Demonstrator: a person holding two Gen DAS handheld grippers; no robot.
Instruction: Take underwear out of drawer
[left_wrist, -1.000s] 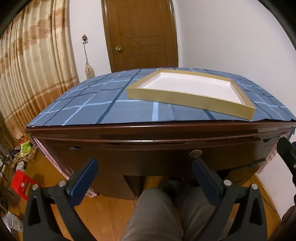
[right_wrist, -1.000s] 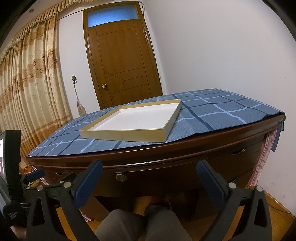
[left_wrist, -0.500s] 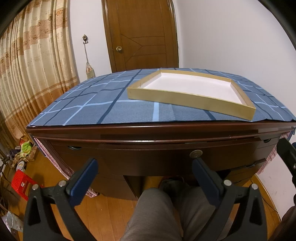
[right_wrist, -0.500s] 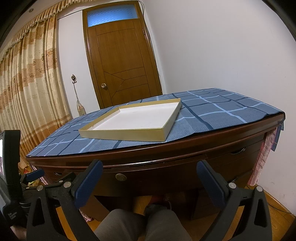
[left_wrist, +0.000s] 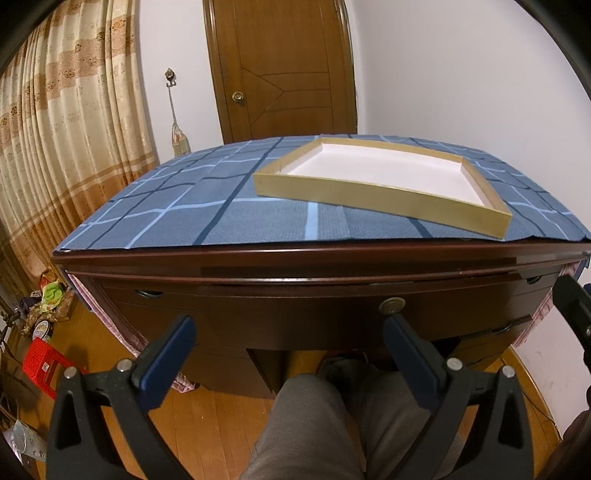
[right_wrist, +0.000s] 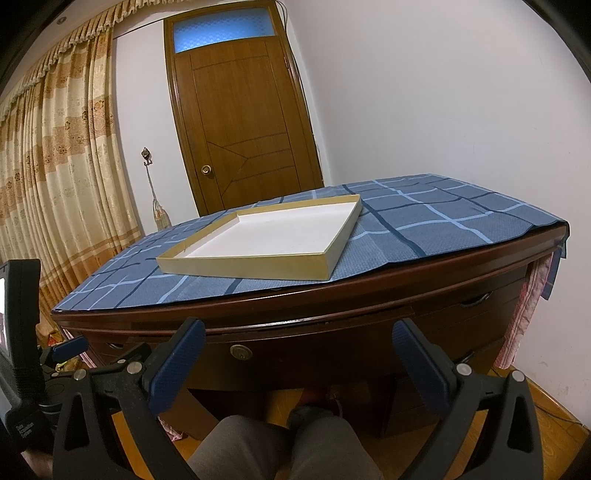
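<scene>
— Since the drawer (left_wrist: 295, 314) is shut tight, where is the underwear?

— I can't see it. It must be inside, under the desk top. The drawer front is dark wood with a round brass lock (left_wrist: 392, 305) in the middle.

— What are the grippers doing?

— The left gripper (left_wrist: 288, 339) has its blue fingers spread wide and holds nothing. The right gripper (right_wrist: 297, 341) is the same, wide apart with nothing in it. Both hang in front of the drawer, not touching it.

— How will the drawer feel?

— I think it will be heavy and stiff. I see no handle on it, only the lock. So a finger may need to hook under the bottom edge and pull.

— And the underwear?

— Soft and light, I guess. It will flop. Pinch a thick fold so it does not slip out.

— Where could it go?

— Maybe in the flat cardboard tray (right_wrist: 325, 264) on the blue checked cloth (right_wrist: 443, 229).

— Any words to read?

— Only small white print on the black camera handle (right_wrist: 24, 424) at the left edge. It is too small to read well.
</scene>
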